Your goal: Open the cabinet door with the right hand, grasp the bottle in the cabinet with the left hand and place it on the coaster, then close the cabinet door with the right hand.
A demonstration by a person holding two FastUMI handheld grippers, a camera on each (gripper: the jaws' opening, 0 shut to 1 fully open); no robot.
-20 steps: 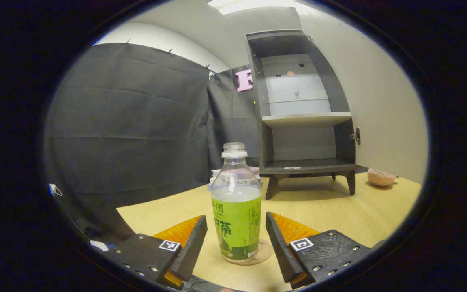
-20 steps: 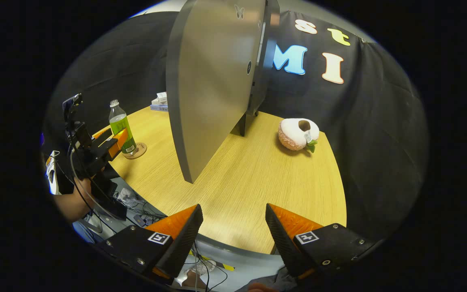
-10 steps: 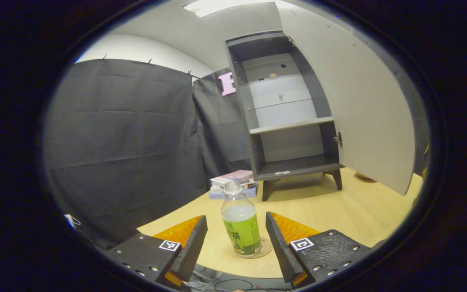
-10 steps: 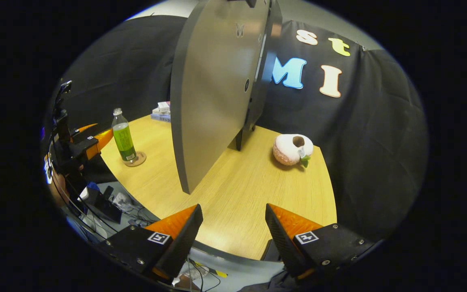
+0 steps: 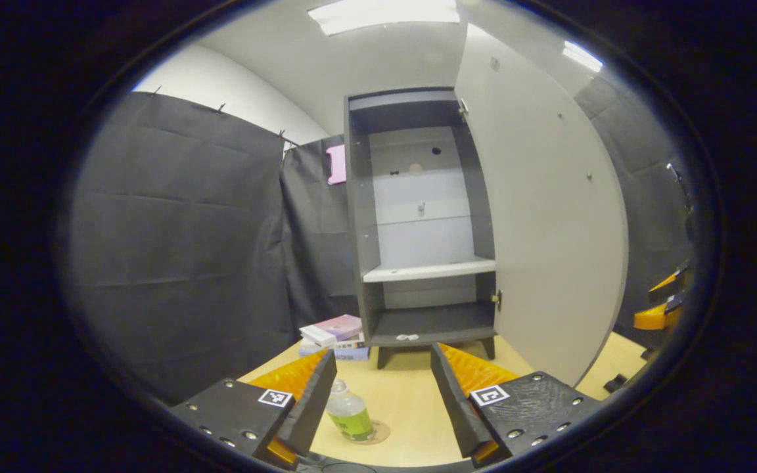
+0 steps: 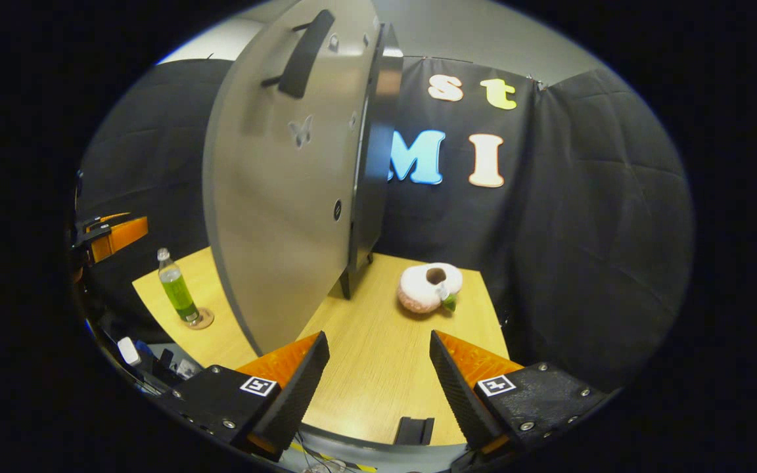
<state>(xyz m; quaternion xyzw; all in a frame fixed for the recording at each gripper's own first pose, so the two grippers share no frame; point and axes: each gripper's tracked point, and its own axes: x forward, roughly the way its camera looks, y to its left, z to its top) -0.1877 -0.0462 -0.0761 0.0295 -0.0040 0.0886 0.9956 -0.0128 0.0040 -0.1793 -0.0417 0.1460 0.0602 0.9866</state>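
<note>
The cabinet [image 5: 418,223] stands on the desk [image 6: 378,368] with its door [image 6: 280,197] swung wide open. At nine o'clock in the right gripper view, the bottle [image 6: 177,294] stands upright on the coaster [image 6: 202,320]. Both the left claw [image 5: 384,387] and right claw [image 6: 378,374] are spread apart, holding nothing.

The cabinet door [image 6: 280,197] is standing wide open, jutting out over the table [image 6: 378,368] and splitting its bare top in two. On one side the bottle [image 6: 177,295] is occupying the near edge; on the other a plush toy [image 6: 428,288] is sitting near the back. Books [image 5: 334,330] are lying beside the cabinet [image 5: 418,223].
</note>
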